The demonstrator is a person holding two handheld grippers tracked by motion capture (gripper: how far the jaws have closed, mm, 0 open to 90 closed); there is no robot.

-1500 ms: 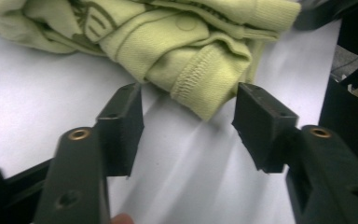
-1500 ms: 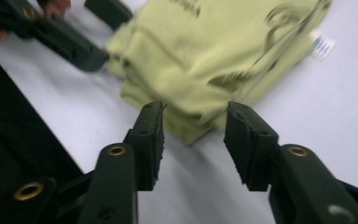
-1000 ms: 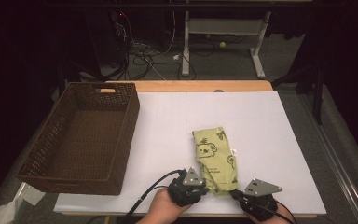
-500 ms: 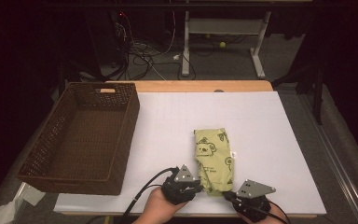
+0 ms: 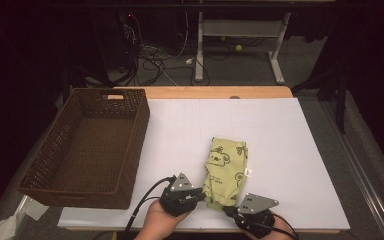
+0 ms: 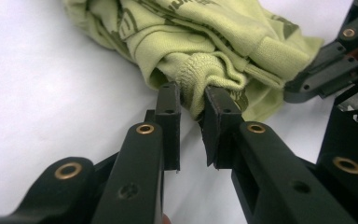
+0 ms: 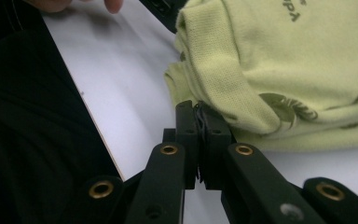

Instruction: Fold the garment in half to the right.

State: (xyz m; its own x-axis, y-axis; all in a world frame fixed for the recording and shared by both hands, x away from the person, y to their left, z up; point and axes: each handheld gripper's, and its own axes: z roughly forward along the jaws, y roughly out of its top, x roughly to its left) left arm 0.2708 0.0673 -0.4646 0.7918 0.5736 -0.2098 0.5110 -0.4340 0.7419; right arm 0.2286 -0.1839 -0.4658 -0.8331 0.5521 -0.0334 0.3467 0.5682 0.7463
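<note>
Yellow-green knit cloth, a small folded garment (image 5: 226, 171) printed with dark cartoon animals, lay at lower centre of the high view on the white bench (image 5: 290, 150), its near end toward the person. In the left gripper view the left gripper (image 6: 192, 108) pinched a bunched, ribbed fold of that near end between its jaws. In the right gripper view the right gripper (image 7: 199, 122) had its jaws pressed together at the garment's near edge; whether any fabric was caught there could not be told (only a few dark threads showed between the jaws).

To do this step well, both grips probably needed to stay firm and level with each other, so that the folded layers travelled together and did not splay. The right grip looked shallow; a deeper bite on the hem seemed wise before lifting.

A brown wicker basket (image 5: 55, 165) stood at the left of the high view, well apart from the garment and with nothing in it.
</note>
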